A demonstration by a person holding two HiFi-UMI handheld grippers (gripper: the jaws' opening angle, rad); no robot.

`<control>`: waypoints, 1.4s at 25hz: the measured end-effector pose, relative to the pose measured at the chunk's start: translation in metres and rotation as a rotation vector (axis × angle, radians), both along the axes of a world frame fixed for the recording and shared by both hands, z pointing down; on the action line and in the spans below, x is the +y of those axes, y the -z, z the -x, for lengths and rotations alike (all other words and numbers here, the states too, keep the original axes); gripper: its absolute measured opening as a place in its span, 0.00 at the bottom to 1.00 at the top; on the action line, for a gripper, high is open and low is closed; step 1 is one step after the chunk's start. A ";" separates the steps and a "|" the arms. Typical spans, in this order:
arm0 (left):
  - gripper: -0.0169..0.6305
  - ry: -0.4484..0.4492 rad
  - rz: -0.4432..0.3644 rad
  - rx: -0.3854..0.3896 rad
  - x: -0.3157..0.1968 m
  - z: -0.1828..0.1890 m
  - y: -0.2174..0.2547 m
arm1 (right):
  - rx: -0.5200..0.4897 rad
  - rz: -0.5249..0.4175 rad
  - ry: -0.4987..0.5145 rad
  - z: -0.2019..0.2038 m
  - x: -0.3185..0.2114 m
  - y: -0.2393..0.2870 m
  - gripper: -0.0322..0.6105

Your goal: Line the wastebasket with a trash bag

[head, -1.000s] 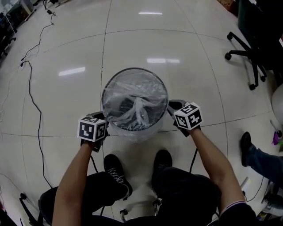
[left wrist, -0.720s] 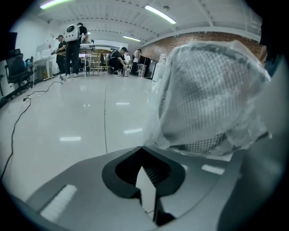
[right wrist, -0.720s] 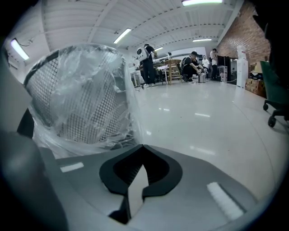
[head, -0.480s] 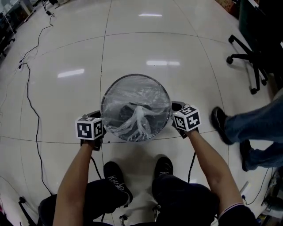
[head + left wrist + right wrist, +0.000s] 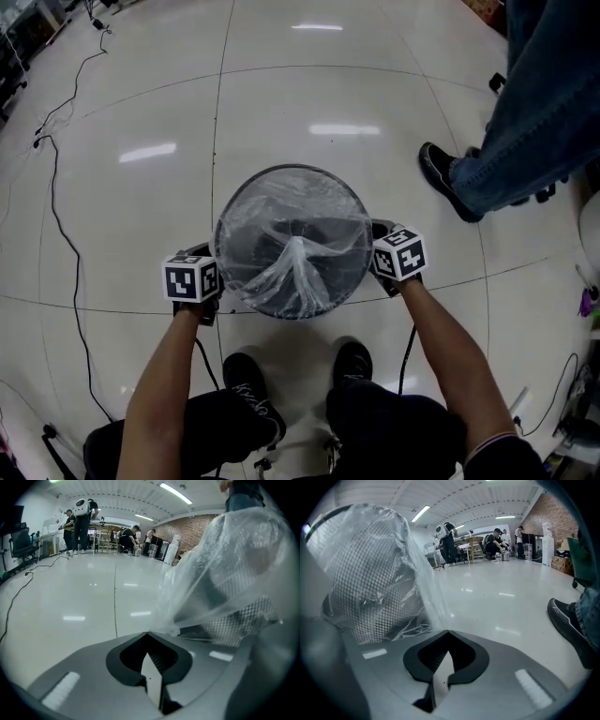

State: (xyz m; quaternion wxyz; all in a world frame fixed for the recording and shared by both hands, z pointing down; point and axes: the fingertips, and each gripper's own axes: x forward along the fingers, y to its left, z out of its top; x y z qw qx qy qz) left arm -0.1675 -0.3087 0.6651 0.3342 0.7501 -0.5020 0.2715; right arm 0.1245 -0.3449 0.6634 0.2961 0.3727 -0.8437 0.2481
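The wastebasket [image 5: 292, 169], a round one of black mesh, stands on the pale floor [image 5: 141, 206] directly in front of the person's feet. The clear trash bag [image 5: 295, 267] lies over its mouth. Its film is spread across the rim and hangs down the outside wall, and its middle is gathered into a crumpled white bunch that sags into the basket.

Both forearms reach forward and downward, one on each side of the basket. The left forearm [image 5: 169, 384] ends at a marker cube [image 5: 190, 278] just beside the left wall of the basket. The right forearm [image 5: 450, 356] ends at the other cube [image 5: 400, 254] just beside the right wall. The two hands are at nearly the same height, and the basket is between them.

In the left gripper view, the left hand-held gripper [image 5: 149, 633] is clenched, with its tips meeting at a point. The film of the bag runs down to this point and seems to be pinched there. In the right gripper view, the right hand-held gripper [image 5: 447, 632] is clenched in the same way, and the film comes down along the mesh to its closed tips.

A black cable [image 5: 58, 216] winds over the floor at the left. At the upper right, another person's leg [image 5: 525, 122] in jeans and a dark shoe [image 5: 439, 173] stand well apart from the basket.
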 end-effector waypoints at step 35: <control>0.19 0.041 -0.086 -0.053 0.046 0.036 0.059 | -0.093 -0.142 -0.073 -0.059 0.035 0.114 0.12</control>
